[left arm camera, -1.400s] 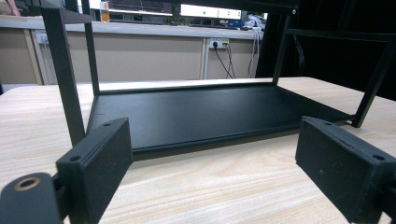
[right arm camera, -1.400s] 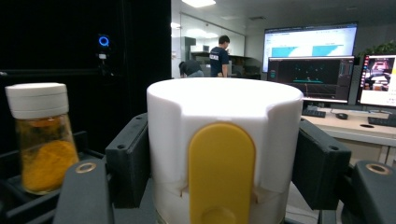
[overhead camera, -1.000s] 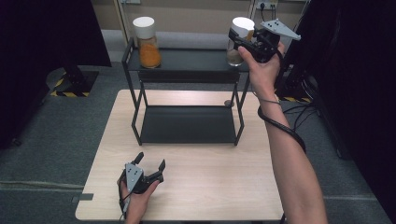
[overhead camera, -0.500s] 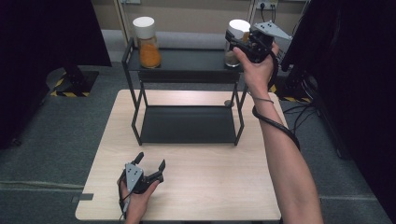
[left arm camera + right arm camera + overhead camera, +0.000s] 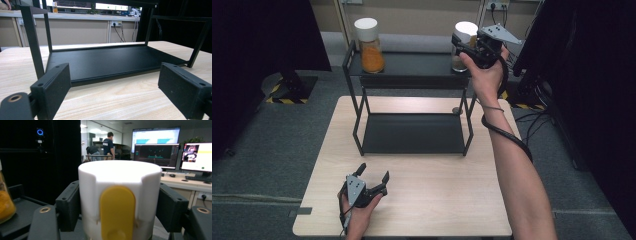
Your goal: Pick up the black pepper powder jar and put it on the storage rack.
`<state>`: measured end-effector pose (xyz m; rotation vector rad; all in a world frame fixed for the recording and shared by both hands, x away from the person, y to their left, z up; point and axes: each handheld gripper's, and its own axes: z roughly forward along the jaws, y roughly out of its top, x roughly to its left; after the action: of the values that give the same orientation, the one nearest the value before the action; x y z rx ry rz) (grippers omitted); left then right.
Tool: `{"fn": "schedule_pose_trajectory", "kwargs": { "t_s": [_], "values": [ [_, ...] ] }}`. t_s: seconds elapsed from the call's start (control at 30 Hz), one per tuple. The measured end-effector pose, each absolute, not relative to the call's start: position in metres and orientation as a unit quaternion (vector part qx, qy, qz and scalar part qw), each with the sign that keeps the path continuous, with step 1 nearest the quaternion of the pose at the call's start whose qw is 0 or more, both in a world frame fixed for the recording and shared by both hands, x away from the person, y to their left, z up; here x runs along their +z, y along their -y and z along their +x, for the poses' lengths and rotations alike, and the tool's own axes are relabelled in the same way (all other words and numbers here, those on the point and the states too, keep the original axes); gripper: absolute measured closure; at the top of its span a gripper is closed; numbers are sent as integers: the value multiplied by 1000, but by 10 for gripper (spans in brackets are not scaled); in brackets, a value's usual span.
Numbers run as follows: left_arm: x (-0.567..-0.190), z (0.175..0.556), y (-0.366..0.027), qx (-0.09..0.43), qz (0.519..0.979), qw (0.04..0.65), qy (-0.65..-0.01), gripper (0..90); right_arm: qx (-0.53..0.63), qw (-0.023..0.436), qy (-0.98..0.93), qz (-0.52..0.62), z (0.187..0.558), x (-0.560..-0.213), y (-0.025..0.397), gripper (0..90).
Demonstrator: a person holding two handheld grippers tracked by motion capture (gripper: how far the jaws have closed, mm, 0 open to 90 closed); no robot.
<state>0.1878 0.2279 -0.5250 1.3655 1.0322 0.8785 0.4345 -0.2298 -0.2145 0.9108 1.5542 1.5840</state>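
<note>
The person's right arm reaches far forward over the counter [image 5: 422,200], up to the top shelf of the black rack [image 5: 412,67]. The right gripper [image 5: 468,46] sits at the right end of that shelf. Its jaws are part way closed, one on each side of the white lid [image 5: 120,185] of a jar [image 5: 462,50]. They look like they touch the lid. The lid has a yellow tab on its front.

The left hand [image 5: 357,212] rests low near the front edge of the counter, at the left. The left gripper [image 5: 373,176] points at the rack. Its jaws are wide open and hold nothing.

There are two jars. The other jar [image 5: 371,46], full of orange stuff, stands at the left end of the top shelf. The rack's bottom shelf is bare.
</note>
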Motion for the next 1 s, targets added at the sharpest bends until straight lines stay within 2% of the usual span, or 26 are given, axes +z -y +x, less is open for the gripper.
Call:
{"fn": "schedule_pose_trajectory", "kwargs": {
  "t_s": [0.13, 0.23, 0.4, 1.0],
  "values": [
    [-525, 188, -228, 375, 582, 572, -440, 105, 613, 358, -609, 355, 436, -215, 231, 254],
    [-525, 188, -228, 374, 581, 572, -441, 105, 616, 351, -607, 360, 435, -214, 232, 171],
    [-525, 188, -228, 375, 582, 572, -441, 105, 618, 344, -608, 361, 431, -211, 238, 95],
    [-525, 188, -228, 374, 583, 571, -441, 105, 619, 325, -631, 337, 408, -217, 269, 47]
  ]
}}
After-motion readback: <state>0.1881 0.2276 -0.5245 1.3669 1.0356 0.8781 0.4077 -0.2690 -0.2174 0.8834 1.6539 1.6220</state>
